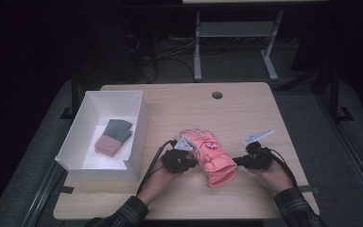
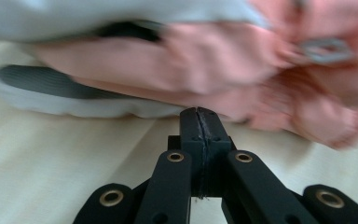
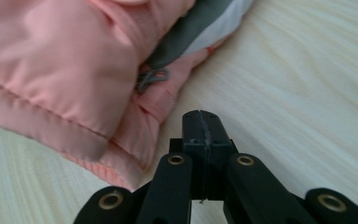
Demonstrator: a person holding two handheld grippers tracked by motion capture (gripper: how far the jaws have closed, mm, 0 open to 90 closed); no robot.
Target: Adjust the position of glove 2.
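On table, flanking pink glove (image 1: 210,156) | left gripper (image 1: 185,163) pressed together, empty | right gripper (image 1: 240,161) likewise

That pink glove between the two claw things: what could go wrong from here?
1. Both grippers, left and right, sit shut and empty beside the pink glove; closing too shallow might pinch only slippery fabric and lose it.
2. The white box already holds a folded pair of gloves; a puffy glove carried there could catch on its wall.
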